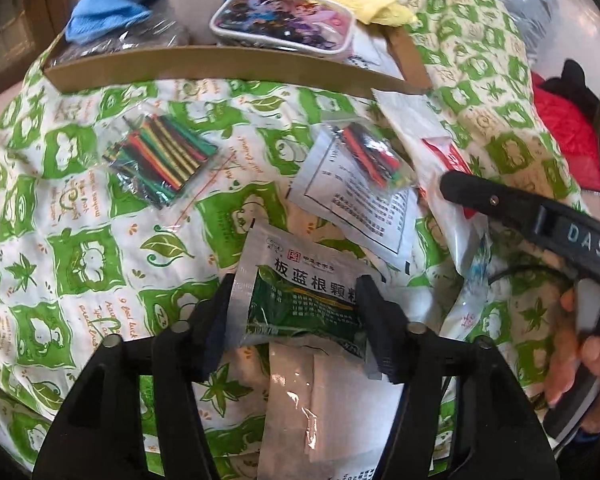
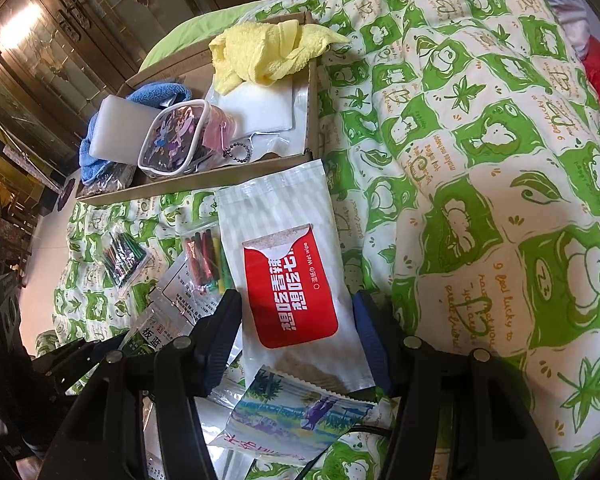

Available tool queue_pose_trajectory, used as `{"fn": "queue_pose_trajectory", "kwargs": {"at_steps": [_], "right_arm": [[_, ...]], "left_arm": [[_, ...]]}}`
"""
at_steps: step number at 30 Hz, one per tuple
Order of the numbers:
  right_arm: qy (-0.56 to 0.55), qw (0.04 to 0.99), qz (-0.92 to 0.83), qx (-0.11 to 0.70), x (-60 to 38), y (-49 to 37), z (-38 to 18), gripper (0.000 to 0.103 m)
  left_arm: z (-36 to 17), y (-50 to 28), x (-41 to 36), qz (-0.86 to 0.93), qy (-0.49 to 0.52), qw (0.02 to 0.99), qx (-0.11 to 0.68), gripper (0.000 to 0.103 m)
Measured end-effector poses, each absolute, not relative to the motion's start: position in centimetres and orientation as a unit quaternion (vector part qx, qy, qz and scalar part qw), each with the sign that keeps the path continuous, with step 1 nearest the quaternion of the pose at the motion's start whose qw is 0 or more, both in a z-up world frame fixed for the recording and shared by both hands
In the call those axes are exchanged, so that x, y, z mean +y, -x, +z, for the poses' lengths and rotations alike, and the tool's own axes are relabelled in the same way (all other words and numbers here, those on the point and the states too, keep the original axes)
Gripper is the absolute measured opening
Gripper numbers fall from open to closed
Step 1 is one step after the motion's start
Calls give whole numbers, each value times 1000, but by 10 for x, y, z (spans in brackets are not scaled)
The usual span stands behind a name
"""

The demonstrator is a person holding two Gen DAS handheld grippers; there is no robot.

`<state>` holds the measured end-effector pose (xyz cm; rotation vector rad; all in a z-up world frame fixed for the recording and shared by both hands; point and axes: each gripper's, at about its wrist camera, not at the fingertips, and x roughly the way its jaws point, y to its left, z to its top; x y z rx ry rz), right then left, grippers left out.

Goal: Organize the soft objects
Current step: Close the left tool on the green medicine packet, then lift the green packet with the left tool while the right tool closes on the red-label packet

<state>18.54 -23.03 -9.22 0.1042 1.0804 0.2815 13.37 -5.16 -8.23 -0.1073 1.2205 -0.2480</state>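
My left gripper (image 1: 296, 300) is open, with a green and silver medicine sachet (image 1: 300, 296) lying between its fingers on the quilt. My right gripper (image 2: 296, 312) is open around a white wet-wipe pack with a red label (image 2: 292, 280). It also shows in the left wrist view (image 1: 444, 168), where the right gripper's finger (image 1: 476, 196) hovers over it. A cardboard box (image 2: 204, 180) holds a yellow towel (image 2: 268, 52), a blue towel (image 2: 100, 152), a cartoon pouch (image 2: 176, 140) and a white block (image 2: 120, 128).
Two bags of coloured tubes (image 1: 160, 160) (image 1: 376, 156) lie on the green-patterned quilt (image 1: 80, 248), one on a printed white packet (image 1: 360, 208). A pictured sachet (image 2: 296, 416) lies under my right gripper. A clear packet (image 1: 296, 400) lies under my left one. Red cloth (image 1: 568, 128) is at the right.
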Motion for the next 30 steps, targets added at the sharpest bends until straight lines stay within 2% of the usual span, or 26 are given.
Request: {"fn": "queue_pose_trajectory", "kwargs": {"at_steps": [1,4,15,21,30], "right_arm": [[-49,847,133,512,-230,-185,-92,58],[-51,847,134,512,-230,-185,-92,58],[-65,854,138,497,-234,-181,-86,58],[-62,859,139,488,-234,-178,-80,53],[-79,859,149,484,-238,-174,-67,51]], "left_arm": [[-81,-132,-54,-124,50,813,567,36],[-70,-128,-55,-130,47,828,544,25],[-44,-126,-20,-108,106,858,492,24],[-43,-126,-7,-95,125,859,487,24],[-42,-124,-6,-96,129,860,484,24]]}}
